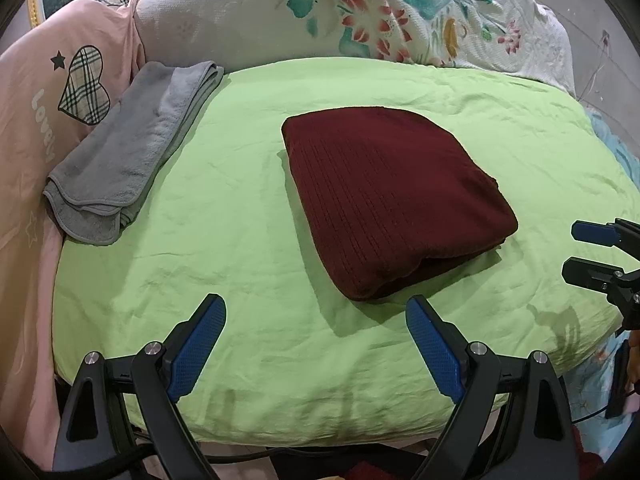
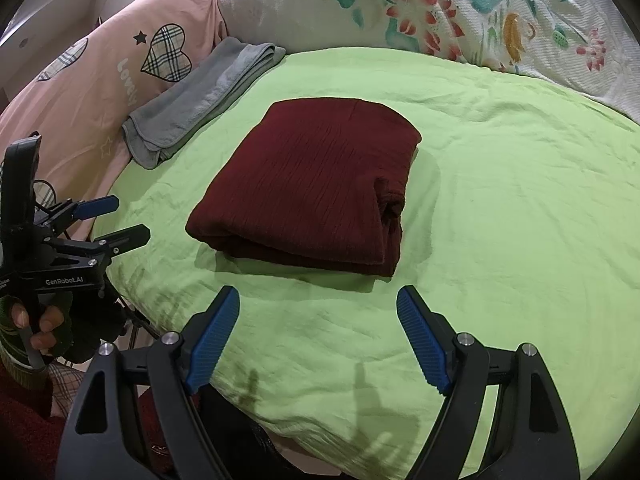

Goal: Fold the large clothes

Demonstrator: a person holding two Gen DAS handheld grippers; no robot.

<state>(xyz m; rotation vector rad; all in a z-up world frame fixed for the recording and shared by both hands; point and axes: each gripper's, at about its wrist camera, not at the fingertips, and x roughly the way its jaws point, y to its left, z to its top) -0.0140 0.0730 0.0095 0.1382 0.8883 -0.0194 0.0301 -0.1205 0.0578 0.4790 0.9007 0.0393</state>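
A dark red ribbed garment (image 1: 394, 200) lies folded into a thick rectangle on the light green sheet (image 1: 240, 280); it also shows in the right wrist view (image 2: 312, 184). My left gripper (image 1: 316, 312) is open and empty, hovering in front of the garment's near edge; it also shows at the left of the right wrist view (image 2: 124, 220). My right gripper (image 2: 318, 304) is open and empty, just short of the garment's near edge; it shows at the right of the left wrist view (image 1: 568, 250).
A folded grey towel (image 1: 128, 156) lies at the sheet's left edge, also in the right wrist view (image 2: 200, 104). A pink quilt with plaid hearts (image 1: 48, 92) is on the left. A white floral quilt (image 1: 360, 12) is piled behind.
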